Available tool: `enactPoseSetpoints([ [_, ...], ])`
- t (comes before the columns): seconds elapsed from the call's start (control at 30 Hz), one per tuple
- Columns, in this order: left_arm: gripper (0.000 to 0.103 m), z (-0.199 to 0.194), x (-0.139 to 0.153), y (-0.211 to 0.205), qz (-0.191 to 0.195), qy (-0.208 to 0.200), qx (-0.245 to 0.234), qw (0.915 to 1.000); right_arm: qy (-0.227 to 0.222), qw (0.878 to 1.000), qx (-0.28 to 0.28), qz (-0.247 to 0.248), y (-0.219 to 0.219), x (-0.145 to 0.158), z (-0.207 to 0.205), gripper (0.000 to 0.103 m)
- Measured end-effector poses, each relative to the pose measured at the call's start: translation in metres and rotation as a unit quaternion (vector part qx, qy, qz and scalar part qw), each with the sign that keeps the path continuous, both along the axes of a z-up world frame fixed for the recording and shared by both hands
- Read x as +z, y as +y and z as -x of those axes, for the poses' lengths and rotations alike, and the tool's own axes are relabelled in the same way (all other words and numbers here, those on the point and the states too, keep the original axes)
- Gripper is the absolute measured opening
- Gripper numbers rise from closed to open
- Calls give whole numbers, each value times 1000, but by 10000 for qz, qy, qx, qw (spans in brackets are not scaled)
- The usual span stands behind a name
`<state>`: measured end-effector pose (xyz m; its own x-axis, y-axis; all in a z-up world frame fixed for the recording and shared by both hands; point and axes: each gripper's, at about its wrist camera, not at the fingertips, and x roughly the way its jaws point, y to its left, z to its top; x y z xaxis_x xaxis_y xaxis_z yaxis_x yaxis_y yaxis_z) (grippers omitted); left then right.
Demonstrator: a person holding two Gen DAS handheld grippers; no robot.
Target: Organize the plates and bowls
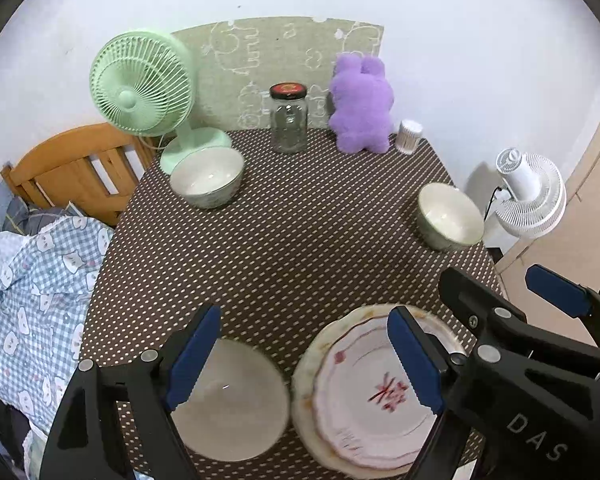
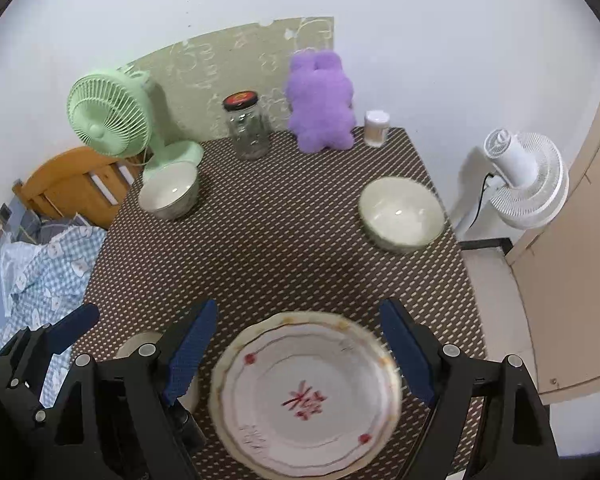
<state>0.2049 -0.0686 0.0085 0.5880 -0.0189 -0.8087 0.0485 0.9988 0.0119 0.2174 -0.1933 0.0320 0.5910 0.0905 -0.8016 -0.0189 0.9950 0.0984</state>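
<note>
A stack of two plates (image 1: 364, 396) (image 2: 306, 396), the top one white with a red flower, lies at the table's near edge. A plain white bowl (image 1: 232, 400) (image 2: 140, 342) sits just left of it. Two more bowls stand farther off: one by the green fan (image 1: 207, 177) (image 2: 169, 191), one at the right edge (image 1: 449, 216) (image 2: 401, 213). My left gripper (image 1: 304, 356) is open, hovering over the near bowl and the plates. My right gripper (image 2: 300, 354) is open, above the plate stack, and shows in the left wrist view (image 1: 500, 292).
A green fan (image 1: 140, 84) (image 2: 108, 114), a glass jar (image 1: 288, 118) (image 2: 247, 125), a purple plush (image 1: 361, 104) (image 2: 320, 100) and a small white container (image 1: 409, 136) (image 2: 376, 128) line the table's back. A bed (image 1: 32, 280) is left, a white fan (image 1: 530, 196) right.
</note>
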Motion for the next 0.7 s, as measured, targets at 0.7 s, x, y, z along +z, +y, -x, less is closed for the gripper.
enactPoseSetpoints([
  [0.7, 85, -63, -19, -116, 31, -193, 272, 9994, -186, 9996, 169, -90, -118, -13, -77, 85],
])
